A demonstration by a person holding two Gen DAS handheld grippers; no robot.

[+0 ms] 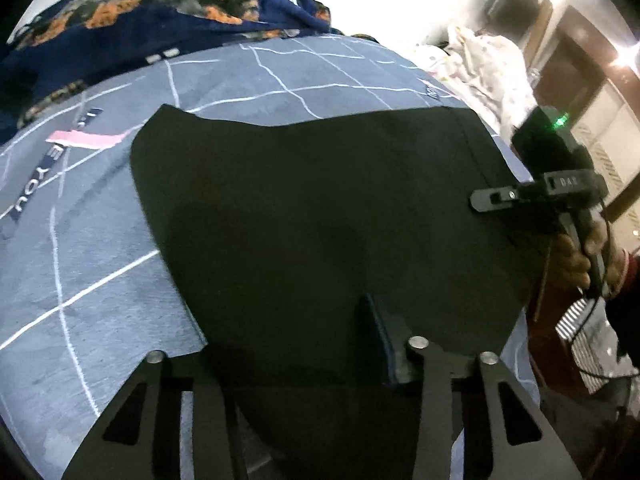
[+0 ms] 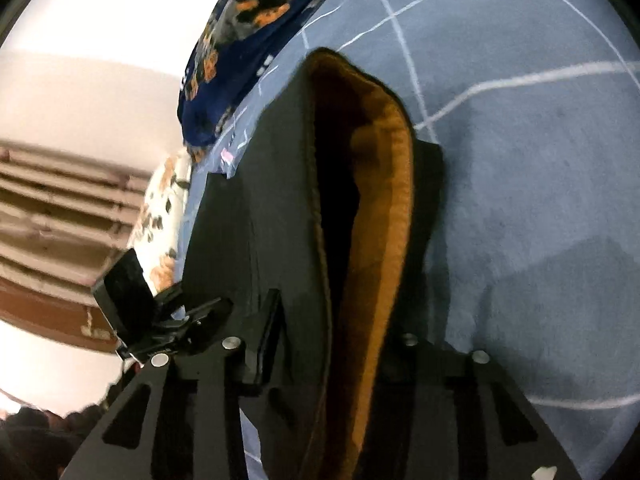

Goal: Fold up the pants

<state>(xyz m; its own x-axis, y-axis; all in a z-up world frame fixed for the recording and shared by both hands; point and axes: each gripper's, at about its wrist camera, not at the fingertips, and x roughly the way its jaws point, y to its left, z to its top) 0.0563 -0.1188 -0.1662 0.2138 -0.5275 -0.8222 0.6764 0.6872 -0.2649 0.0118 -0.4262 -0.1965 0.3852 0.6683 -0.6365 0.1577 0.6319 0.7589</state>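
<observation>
A pair of black pants [image 1: 320,208] is seen spread over a bed covered by a blue-grey sheet [image 1: 100,264] crossed with thin white lines. In the left wrist view the garment fills the middle of the frame as a broad, flat, matte panel with a wavy far edge, and its near edge runs down between the fingers of the left gripper [image 1: 304,356] at the bottom. The left gripper is drawn in around that dark cloth, though contact of the pads cannot be made out against the black.

In the right wrist view the waistband end is shown gaping, and a tan, fleecy lining [image 2: 384,216] is exposed inside the dark outer shell. The right gripper [image 2: 332,344] is narrowed about this thick double edge at the bottom centre; a firm pinch looks likely. The same gripper is visible at the right edge of the left wrist view, held in the person's hand [image 1: 576,256], its tip resting at the garment's side seam.

The step in hand is judged to be the taking hold of one end of the pants with both grippers, ahead of a fold. The next move would call for both held edges to be lifted together and carried across the panel evenly, so that the heavy lined cloth is not bunched.

A navy blanket [image 1: 160,12] with orange and grey patches is heaped at the upper left, well apart from the work.
</observation>
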